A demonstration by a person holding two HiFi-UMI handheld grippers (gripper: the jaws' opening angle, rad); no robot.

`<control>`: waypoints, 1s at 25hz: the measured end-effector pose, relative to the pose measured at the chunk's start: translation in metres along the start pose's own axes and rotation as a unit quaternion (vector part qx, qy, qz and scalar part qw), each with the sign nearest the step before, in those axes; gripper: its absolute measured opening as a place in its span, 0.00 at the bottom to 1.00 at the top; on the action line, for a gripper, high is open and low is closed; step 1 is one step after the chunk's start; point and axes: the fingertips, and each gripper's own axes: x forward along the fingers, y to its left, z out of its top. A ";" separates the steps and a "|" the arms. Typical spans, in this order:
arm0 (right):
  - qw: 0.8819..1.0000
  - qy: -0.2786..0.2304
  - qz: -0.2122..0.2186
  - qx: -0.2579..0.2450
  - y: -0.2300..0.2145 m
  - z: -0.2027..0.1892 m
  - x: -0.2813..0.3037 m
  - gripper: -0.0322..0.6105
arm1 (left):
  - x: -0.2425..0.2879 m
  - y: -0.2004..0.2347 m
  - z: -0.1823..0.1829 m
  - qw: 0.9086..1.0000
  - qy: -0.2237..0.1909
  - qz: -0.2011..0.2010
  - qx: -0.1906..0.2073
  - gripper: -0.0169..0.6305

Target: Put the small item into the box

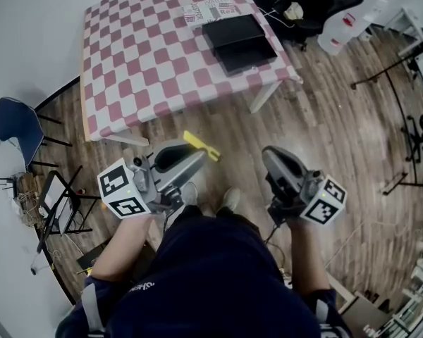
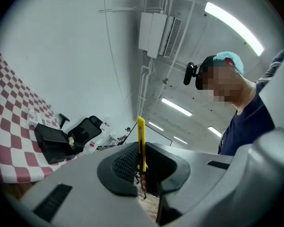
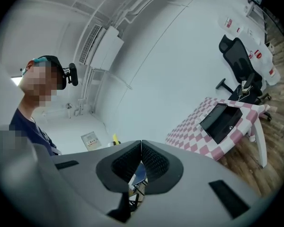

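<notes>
My left gripper is shut on a yellow utility knife, which sticks out past the jaws toward the table. In the left gripper view the knife stands edge-on between the closed pads. My right gripper is shut with nothing between its jaws, as the right gripper view confirms. The black box lies open in two halves at the far right of the checkered table, well ahead of both grippers. It also shows small in the gripper views, the box to the left and the box to the right.
A printed sheet lies behind the box. A black office chair stands past the table's far right corner. A blue chair and a wire rack are on the left. Stands occupy the wooden floor at right.
</notes>
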 end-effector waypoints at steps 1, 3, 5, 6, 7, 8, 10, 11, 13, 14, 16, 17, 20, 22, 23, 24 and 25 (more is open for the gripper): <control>1.000 0.001 0.000 0.002 -0.003 0.001 -0.002 0.08 | 0.002 0.001 -0.001 1.000 0.000 0.003 0.000 0.13; 1.000 0.004 0.001 0.005 -0.008 0.005 -0.006 0.08 | 0.009 0.000 -0.002 1.000 -0.001 0.007 0.002 0.13; 1.000 0.006 0.000 0.006 -0.015 0.011 -0.014 0.08 | 0.018 -0.001 -0.004 1.000 -0.001 0.010 0.003 0.13; 1.000 0.006 -0.001 0.006 -0.018 0.014 -0.018 0.08 | 0.024 -0.002 -0.005 1.000 0.000 0.010 0.004 0.13; 1.000 0.006 -0.002 0.006 -0.023 0.017 -0.022 0.08 | 0.030 -0.003 -0.007 1.000 0.000 0.010 0.006 0.13; 1.000 0.005 -0.004 0.006 -0.027 0.021 -0.027 0.08 | 0.036 -0.005 -0.009 1.000 0.002 0.011 0.007 0.13; 1.000 0.000 -0.004 0.009 -0.035 0.027 -0.038 0.08 | 0.048 -0.009 -0.014 1.000 0.003 0.011 0.011 0.13; 1.000 -0.003 -0.003 0.011 -0.038 0.031 -0.044 0.08 | 0.054 -0.011 -0.015 1.000 0.003 0.011 0.013 0.13; 1.000 -0.008 -0.003 0.015 -0.045 0.039 -0.056 0.08 | 0.065 -0.014 -0.018 1.000 0.003 0.013 0.015 0.13; 1.000 -0.010 -0.003 0.016 -0.048 0.042 -0.061 0.08 | 0.070 -0.015 -0.019 1.000 0.003 0.015 0.016 0.13; 1.000 -0.011 -0.004 0.017 -0.054 0.046 -0.068 0.08 | 0.077 -0.015 -0.022 1.000 0.005 0.018 0.015 0.13; 1.000 -0.011 -0.005 0.019 -0.057 0.047 -0.071 0.08 | 0.080 -0.015 -0.023 1.000 0.007 0.020 0.015 0.13; 1.000 -0.012 -0.007 0.023 -0.063 0.049 -0.074 0.08 | 0.084 -0.012 -0.027 1.000 0.008 0.025 0.010 0.13; 1.000 -0.008 -0.010 0.023 -0.068 0.050 -0.073 0.08 | 0.087 -0.006 -0.030 1.000 0.008 0.028 0.006 0.13; 1.000 -0.006 -0.011 0.023 -0.071 0.050 -0.073 0.08 | 0.089 -0.004 -0.031 1.000 0.008 0.029 0.005 0.13; 1.000 -0.005 -0.011 0.022 -0.074 0.051 -0.072 0.08 | 0.092 -0.001 -0.032 1.000 0.008 0.028 0.004 0.13; 1.000 -0.004 -0.011 0.022 -0.076 0.053 -0.071 0.08 | 0.094 0.001 -0.032 1.000 0.007 0.028 0.004 0.13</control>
